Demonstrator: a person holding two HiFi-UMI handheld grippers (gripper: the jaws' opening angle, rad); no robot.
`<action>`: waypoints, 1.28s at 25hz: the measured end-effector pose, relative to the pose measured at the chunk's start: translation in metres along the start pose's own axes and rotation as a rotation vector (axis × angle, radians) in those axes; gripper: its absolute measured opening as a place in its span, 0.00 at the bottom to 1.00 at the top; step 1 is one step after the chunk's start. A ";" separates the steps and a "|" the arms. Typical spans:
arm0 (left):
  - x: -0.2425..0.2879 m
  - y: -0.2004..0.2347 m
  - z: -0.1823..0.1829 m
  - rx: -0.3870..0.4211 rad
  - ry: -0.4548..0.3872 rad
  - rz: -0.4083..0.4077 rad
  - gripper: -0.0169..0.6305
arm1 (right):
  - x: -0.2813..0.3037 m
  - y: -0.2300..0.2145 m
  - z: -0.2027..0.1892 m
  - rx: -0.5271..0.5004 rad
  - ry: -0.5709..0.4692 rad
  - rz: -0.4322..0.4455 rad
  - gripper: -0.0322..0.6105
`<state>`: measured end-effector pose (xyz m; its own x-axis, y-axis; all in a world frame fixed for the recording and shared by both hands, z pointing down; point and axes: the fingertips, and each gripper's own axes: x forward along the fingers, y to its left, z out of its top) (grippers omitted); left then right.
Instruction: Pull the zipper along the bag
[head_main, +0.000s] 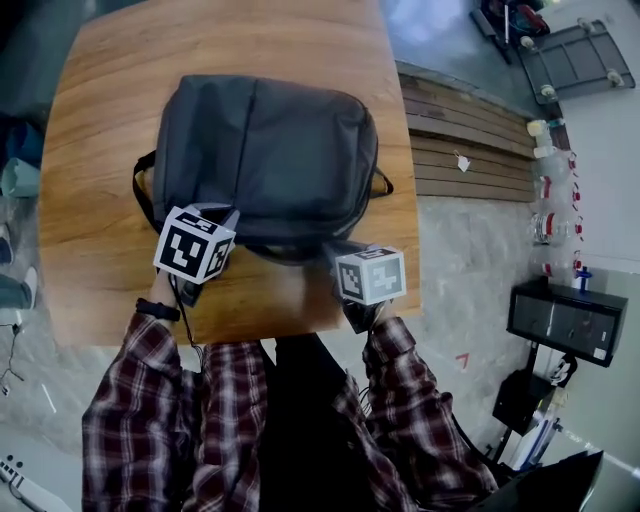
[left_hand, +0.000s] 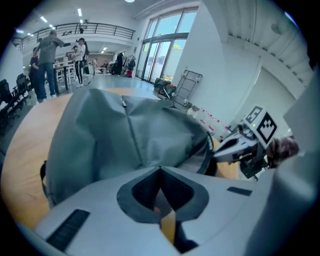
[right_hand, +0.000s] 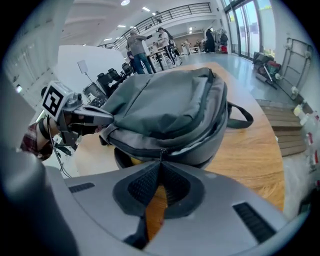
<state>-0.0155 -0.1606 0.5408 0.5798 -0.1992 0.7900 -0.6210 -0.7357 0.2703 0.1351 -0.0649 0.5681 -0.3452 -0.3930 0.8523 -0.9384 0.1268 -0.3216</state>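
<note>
**Head view.** A dark grey fabric backpack (head_main: 265, 150) lies flat in the middle of a rounded wooden table (head_main: 100, 120). Its near edge faces the lower part of the frame. The left gripper (head_main: 222, 218) meets that edge at the lower left. The right gripper (head_main: 345, 255) meets it at the lower right. Red plaid sleeves (head_main: 140, 400) fill the bottom of the frame.

**Left gripper view.** The left gripper (left_hand: 160, 170) sits at the bottom centre. Its jaws are pressed together at the tip, pinching the backpack (left_hand: 130, 135) at its near edge. The bag bulges across the middle of the frame. The right gripper (left_hand: 220, 150) reaches in from the right and touches the bag's side. The table (left_hand: 25, 145) shows at the left. A few people (left_hand: 47, 55) stand far off in the upper left.

**Right gripper view.** The right gripper (right_hand: 160, 162) is at the bottom centre. Its jaws are clamped on the small metal zipper pull (right_hand: 160, 152), which hangs from the zipper line on the backpack's (right_hand: 170, 105) near rim. The left gripper (right_hand: 107, 120) comes in from the left, its tip against the bag's corner. A black strap loop (right_hand: 240, 115) sticks out to the right over the table (right_hand: 250, 155).
</note>
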 end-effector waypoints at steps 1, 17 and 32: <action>0.000 -0.015 0.006 -0.004 0.011 -0.025 0.04 | 0.003 0.009 0.000 -0.008 0.007 0.020 0.07; 0.040 -0.023 -0.063 -0.353 0.226 0.017 0.04 | 0.046 0.112 -0.001 -0.174 0.127 0.192 0.07; 0.039 -0.021 -0.063 -0.237 0.213 0.006 0.04 | 0.003 0.020 0.000 -0.339 0.232 0.132 0.07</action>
<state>-0.0130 -0.1116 0.6006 0.4678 -0.0440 0.8827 -0.7443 -0.5583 0.3666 0.1149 -0.0633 0.5642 -0.4217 -0.1433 0.8954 -0.8253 0.4697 -0.3135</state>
